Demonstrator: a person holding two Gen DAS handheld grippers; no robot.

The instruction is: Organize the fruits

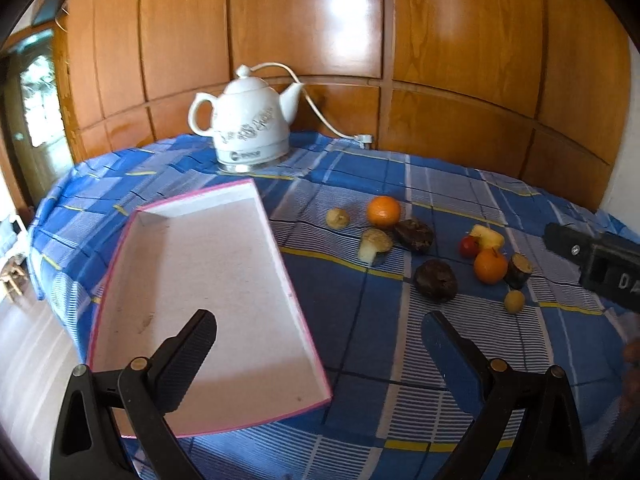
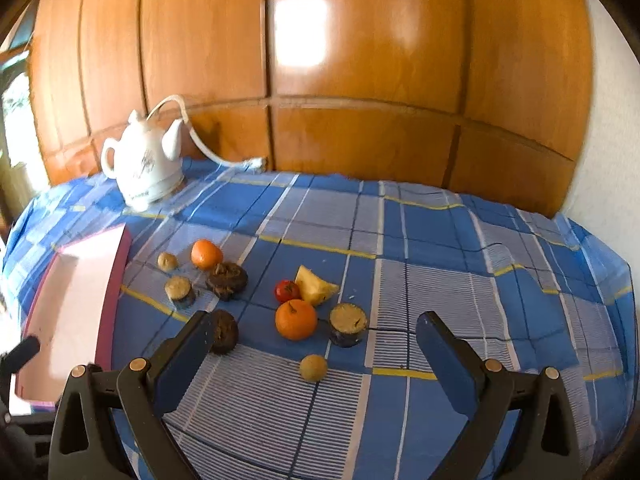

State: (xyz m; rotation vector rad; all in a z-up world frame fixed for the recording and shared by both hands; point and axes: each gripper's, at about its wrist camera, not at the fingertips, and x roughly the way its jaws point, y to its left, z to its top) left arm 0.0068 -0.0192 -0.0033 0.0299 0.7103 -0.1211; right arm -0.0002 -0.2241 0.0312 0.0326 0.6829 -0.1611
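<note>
Several fruits lie loose on the blue checked tablecloth: two oranges (image 2: 296, 319) (image 2: 206, 254), a red tomato (image 2: 286, 290), a yellow pineapple wedge (image 2: 314, 288), dark wrinkled fruits (image 2: 226, 280), cut halves (image 2: 348, 322) and a small yellow-green fruit (image 2: 313, 367). An empty pink-rimmed white tray (image 1: 192, 300) lies to their left. My left gripper (image 1: 320, 336) is open and empty, above the tray's right edge. My right gripper (image 2: 316, 336) is open and empty, hovering above the near orange and small fruit. The right gripper's body shows in the left wrist view (image 1: 600, 264).
A white ceramic electric kettle (image 1: 250, 128) stands at the back of the table, its cord (image 1: 332, 128) running to a plug by the wooden panelled wall (image 1: 440, 60). The table edge falls off to the left, past the tray.
</note>
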